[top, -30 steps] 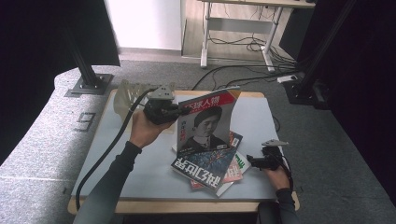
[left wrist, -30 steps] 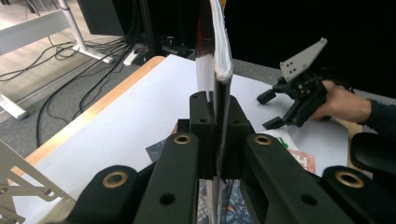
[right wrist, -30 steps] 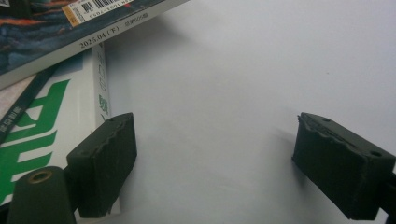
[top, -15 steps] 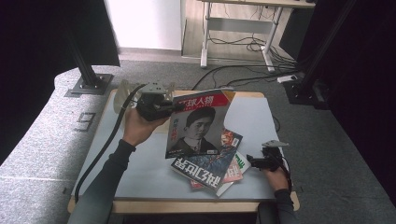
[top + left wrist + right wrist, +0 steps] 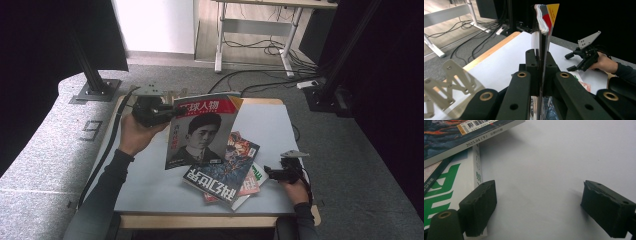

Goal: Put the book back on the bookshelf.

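Your left tongs are squeezed tight on the edge of the magazine with the face on it. You hold that magazine up in the air, above the left middle of the tabletop. Your right tongs are wide apart with nothing between them. They sit low at the near right of the tabletop, just beside the pile of magazines. One jaw is right by the green and white book at the bottom of that pile.

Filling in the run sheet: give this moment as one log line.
left gripper: shut on portrait magazine, lifted | right gripper: open beside magazine stack | table
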`<state>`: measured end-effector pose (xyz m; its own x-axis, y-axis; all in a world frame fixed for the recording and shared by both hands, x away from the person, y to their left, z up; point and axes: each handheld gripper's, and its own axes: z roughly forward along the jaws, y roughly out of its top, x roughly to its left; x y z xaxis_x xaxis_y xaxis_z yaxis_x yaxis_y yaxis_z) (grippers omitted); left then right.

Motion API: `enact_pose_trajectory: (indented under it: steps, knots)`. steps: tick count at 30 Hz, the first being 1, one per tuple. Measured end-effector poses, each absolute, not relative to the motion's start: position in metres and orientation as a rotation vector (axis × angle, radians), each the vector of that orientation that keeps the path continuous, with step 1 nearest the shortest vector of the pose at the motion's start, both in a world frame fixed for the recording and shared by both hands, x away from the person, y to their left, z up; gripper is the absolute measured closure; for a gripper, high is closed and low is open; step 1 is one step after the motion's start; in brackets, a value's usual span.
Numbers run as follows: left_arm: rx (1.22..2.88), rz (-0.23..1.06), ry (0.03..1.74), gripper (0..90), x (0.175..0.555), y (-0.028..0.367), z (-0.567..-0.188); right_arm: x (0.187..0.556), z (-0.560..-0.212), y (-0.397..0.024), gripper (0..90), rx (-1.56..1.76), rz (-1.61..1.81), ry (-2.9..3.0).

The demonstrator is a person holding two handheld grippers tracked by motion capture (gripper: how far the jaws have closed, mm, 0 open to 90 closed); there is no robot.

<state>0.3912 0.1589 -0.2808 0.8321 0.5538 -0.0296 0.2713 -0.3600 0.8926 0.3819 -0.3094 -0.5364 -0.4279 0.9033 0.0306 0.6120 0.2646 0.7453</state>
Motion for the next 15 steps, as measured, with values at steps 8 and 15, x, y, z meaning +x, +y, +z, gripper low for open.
enact_pose_trajectory:
  steps: [8,15]
  knots:
    - [1.940,0.371,0.651,86.8,0.386,0.181,-0.275,0.382,-0.536,-0.309,12.3,1.375,0.983,2.139]
    - [1.932,0.406,0.685,86.8,0.384,0.199,-0.271,0.382,-0.536,-0.309,12.3,1.374,0.983,2.139]
